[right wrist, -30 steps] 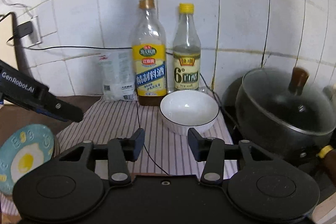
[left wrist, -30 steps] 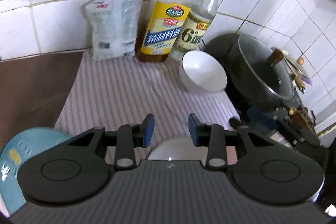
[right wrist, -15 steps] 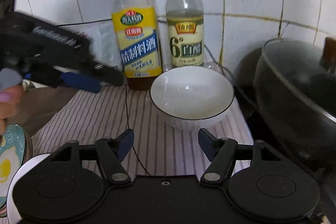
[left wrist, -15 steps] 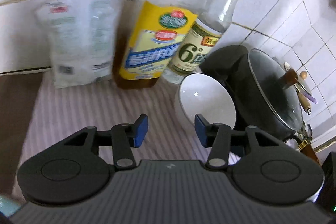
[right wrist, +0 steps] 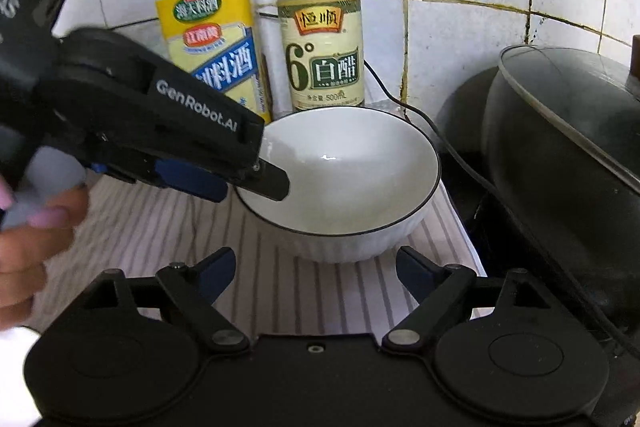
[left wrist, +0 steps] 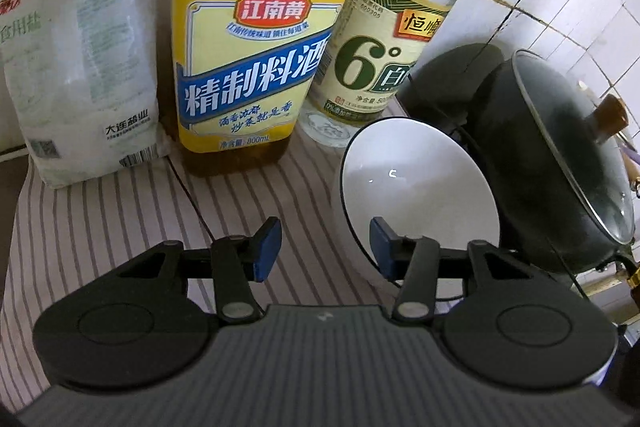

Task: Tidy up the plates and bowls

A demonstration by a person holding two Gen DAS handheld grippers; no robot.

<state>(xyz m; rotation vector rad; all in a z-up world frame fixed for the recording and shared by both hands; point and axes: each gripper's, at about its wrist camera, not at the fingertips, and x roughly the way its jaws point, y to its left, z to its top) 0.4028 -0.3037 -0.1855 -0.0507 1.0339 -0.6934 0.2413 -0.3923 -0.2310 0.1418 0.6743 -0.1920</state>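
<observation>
both your tongs have closed in on the white bowl [right wrist: 340, 183]: left tongs [left wrist: 324, 247] narrowing astride its near-left rim without pressing, right tongs [right wrist: 316, 273] widening, bowl just ahead.

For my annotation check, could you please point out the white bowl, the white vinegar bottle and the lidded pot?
White bowl [right wrist: 340, 179]: right wrist view, inner floor.
White vinegar bottle [right wrist: 322, 55]: right wrist view, front label.
Lidded pot [left wrist: 560, 163]: left wrist view, glass lid.
</observation>
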